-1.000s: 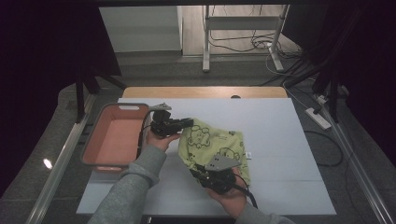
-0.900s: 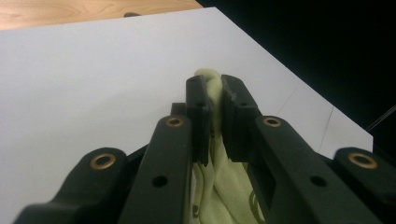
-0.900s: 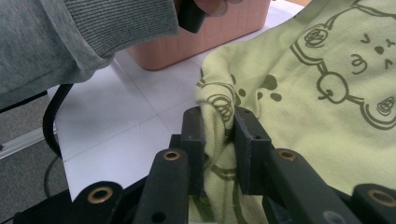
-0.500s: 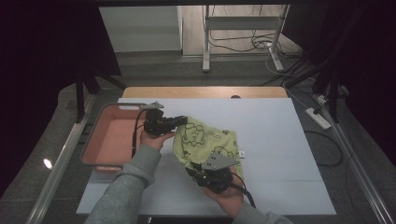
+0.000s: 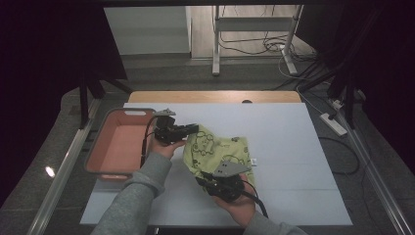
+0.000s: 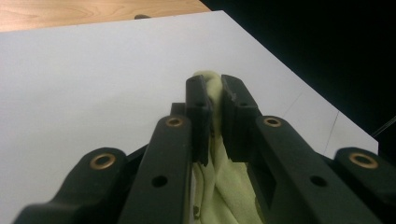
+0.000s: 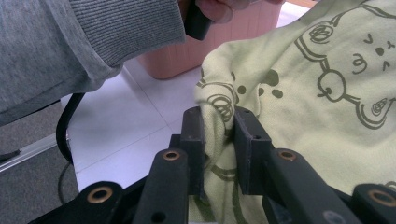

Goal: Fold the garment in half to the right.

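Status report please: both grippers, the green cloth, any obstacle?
Left gripper and right gripper both clamped on green cloth. Cloth partly lifted off table. Nothing in the way.

A white table (image 5: 293, 147) with a wooden far edge stands in a dim room with dark surroundings on both sides. Beyond it lies a grey floor (image 5: 161, 73), where a white metal stand (image 5: 254, 34) rises among loose cables (image 5: 274, 49). A power strip (image 5: 334, 124) lies on the floor to the right.

grey ribbed sleeves (image 5: 142, 196); black tongs (image 7: 219, 135), brass rivets, black cables.
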